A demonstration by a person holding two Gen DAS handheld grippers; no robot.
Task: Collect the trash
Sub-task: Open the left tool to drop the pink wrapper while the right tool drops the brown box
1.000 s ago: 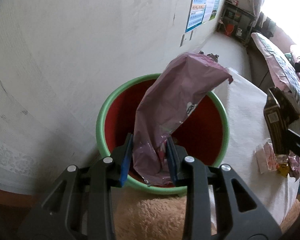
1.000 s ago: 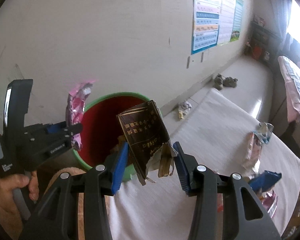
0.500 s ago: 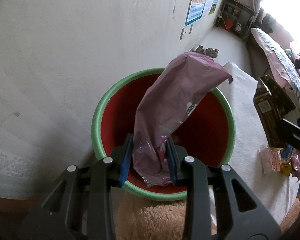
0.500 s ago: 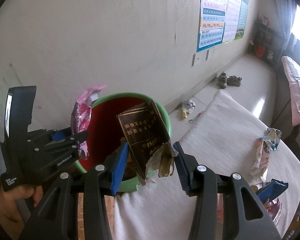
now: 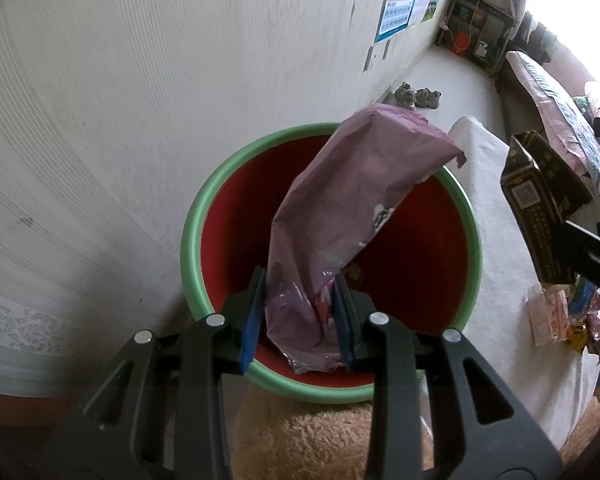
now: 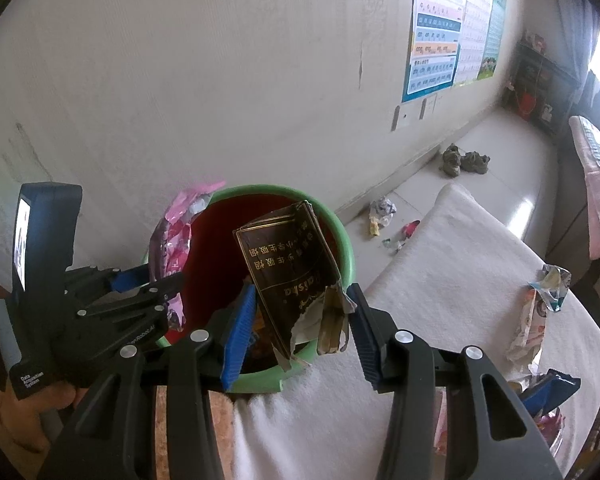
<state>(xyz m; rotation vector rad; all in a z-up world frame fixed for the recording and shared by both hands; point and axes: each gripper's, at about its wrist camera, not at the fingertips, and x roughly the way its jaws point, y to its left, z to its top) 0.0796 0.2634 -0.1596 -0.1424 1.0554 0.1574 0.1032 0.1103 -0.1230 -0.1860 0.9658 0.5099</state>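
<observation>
**Two pieces of trash held over the red bin**

Left wrist view: the bin, red inside with a green rim, stands against the wall beside the cloth-covered surface. Little of its floor shows; a small dark scrap lies low inside, otherwise its contents are hidden. The left gripper is clamped on the lower end of a pink wrapper, a crinkled foil pouch. Its long axis rises from the pads up and to the right, the torn top edge reaching past the far rim, above the bin's mouth. At the right edge, the dark carton hangs beyond the rim.

Right wrist view: the right gripper pinches the dark carton, a flattened brown box with gold lettering and a torn, ragged lower corner. It stands nearly upright, tilted slightly left, over the bin's near rim. Some crumpled scraps lie in the bin's bottom. More wrappers lie on the surface.
</observation>
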